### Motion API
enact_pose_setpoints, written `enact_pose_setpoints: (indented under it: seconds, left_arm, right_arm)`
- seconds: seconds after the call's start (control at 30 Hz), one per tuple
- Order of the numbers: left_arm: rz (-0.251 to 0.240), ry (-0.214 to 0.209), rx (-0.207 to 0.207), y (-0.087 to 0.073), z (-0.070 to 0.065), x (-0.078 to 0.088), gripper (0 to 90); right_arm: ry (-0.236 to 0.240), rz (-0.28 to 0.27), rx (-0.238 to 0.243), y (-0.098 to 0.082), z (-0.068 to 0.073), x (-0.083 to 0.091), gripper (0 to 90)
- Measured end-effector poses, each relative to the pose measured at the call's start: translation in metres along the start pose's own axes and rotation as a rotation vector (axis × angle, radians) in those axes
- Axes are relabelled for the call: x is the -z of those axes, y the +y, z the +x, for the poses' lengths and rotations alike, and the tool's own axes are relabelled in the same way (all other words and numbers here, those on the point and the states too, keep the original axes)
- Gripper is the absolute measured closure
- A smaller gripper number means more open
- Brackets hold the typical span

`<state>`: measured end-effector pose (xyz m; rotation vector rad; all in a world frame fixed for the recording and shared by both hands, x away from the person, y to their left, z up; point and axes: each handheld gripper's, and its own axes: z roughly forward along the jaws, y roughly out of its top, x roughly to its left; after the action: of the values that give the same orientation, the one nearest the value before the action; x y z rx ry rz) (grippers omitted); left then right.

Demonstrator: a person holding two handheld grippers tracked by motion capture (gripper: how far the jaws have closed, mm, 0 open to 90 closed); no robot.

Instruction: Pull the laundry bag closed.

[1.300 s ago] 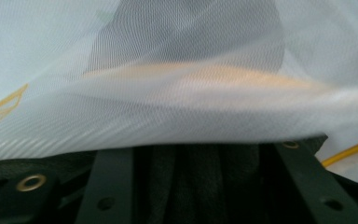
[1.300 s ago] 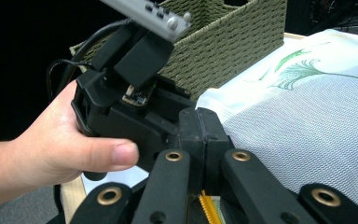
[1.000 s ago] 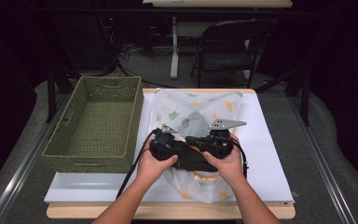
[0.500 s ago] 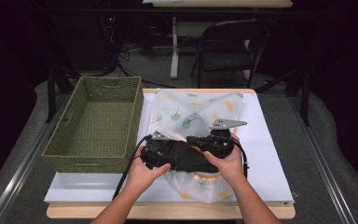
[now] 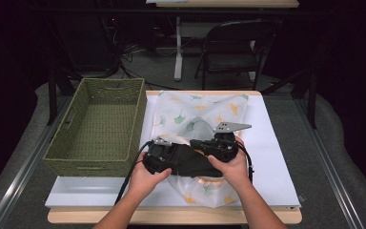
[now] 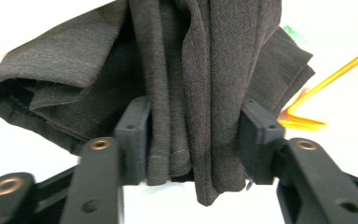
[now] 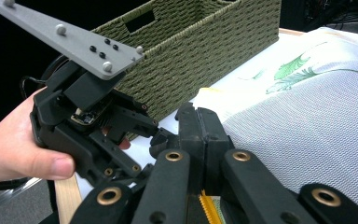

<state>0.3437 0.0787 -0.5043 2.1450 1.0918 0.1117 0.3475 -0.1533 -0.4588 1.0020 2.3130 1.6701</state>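
A folded dark cloth (image 5: 193,164) lies across a white mesh bag with leaf prints (image 5: 195,112). My left gripper (image 5: 178,160) points right into it. In the left gripper view its jaws (image 6: 193,135) have just been closing, and the pads now press on the bunched folds of the dark cloth (image 6: 98,70). My right gripper (image 5: 198,143) faces it from the right. Its jaws (image 7: 200,126) are shut, with the bag's yellow toothed strip (image 7: 207,205) caught between them and the mesh bag (image 7: 307,126) spreading away to the right. The left gripper's body (image 7: 88,121) sits close by.
A green wicker basket (image 5: 100,124) stands at the left of the white table mat (image 5: 271,143), also seen as the basket (image 7: 205,42) behind the left gripper. A folding chair (image 5: 233,43) stands beyond the table's far edge.
My left gripper has slid left and a little nearer to the table's front. The dark cloth now stretches wider between the two grippers. The right gripper has stayed put.
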Motion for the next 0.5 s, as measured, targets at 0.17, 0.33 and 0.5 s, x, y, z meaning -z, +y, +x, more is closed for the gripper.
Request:
enact_pose_setpoints:
  seconds: [0.17, 0.33, 0.5]
  left_arm:
    - [-0.070, 0.005, 0.017, 0.008, -0.001, 0.006, 69.3]
    - [-0.103, -0.002, 0.031, 0.020, -0.003, 0.008, 71.8]
    - [-0.114, 0.006, 0.031, 0.030, -0.003, 0.001, 72.2]
  right_arm:
    - [0.003, 0.009, 0.008, 0.000, 0.003, -0.001, 90.0]
    - [0.016, 0.007, 0.012, 0.001, 0.006, -0.002, 90.0]
    - [0.018, 0.002, 0.004, 0.001, 0.007, -0.001, 90.0]
